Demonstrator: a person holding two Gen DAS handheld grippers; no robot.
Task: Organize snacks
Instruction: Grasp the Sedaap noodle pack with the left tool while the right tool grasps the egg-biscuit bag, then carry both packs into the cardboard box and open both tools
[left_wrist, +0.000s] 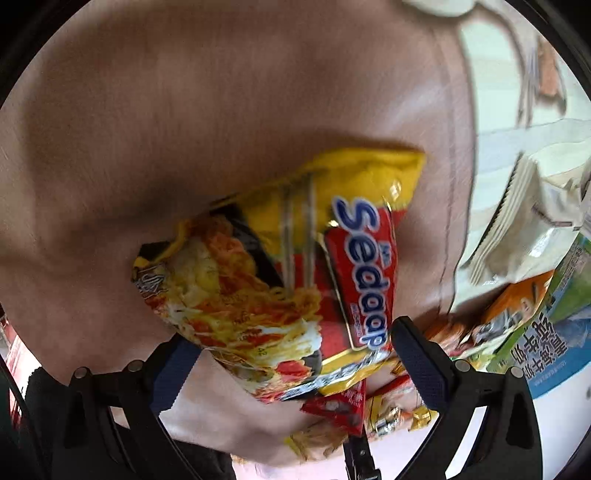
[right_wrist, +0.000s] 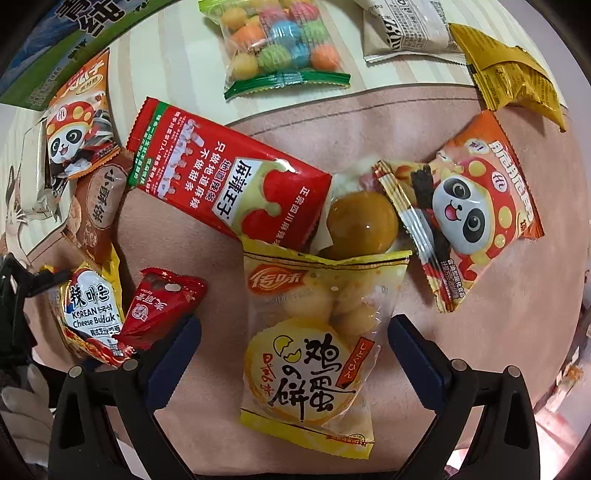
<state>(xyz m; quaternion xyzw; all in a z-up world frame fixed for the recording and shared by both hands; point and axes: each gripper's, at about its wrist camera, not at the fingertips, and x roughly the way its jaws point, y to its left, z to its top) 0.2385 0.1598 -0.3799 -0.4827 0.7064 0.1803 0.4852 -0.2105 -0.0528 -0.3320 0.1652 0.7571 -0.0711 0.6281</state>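
In the left wrist view a yellow and red Sedaap noodle packet (left_wrist: 295, 266) shows blurred over a pink-brown mat (left_wrist: 184, 129). Its lower end lies between the wide-apart fingers of my left gripper (left_wrist: 295, 347), which is open and does not pinch it. In the right wrist view my right gripper (right_wrist: 295, 332) is open above the same mat (right_wrist: 461, 350). A yellow egg-cookie bag (right_wrist: 310, 332) lies flat between its fingers, untouched. Just beyond it are a red spicy-strip packet (right_wrist: 229, 173), a braised egg pack (right_wrist: 362, 221) and an orange panda packet (right_wrist: 476, 206).
Off the mat's far edge lie a bag of coloured candy balls (right_wrist: 280, 40), a white packet (right_wrist: 406, 33) and a yellow packet (right_wrist: 517, 74). At the left are a second panda packet (right_wrist: 77, 125), a brown packet (right_wrist: 99, 206), a Korean cheese noodle packet (right_wrist: 88, 314), a small red packet (right_wrist: 162, 306) and a green-blue box (right_wrist: 74, 29).
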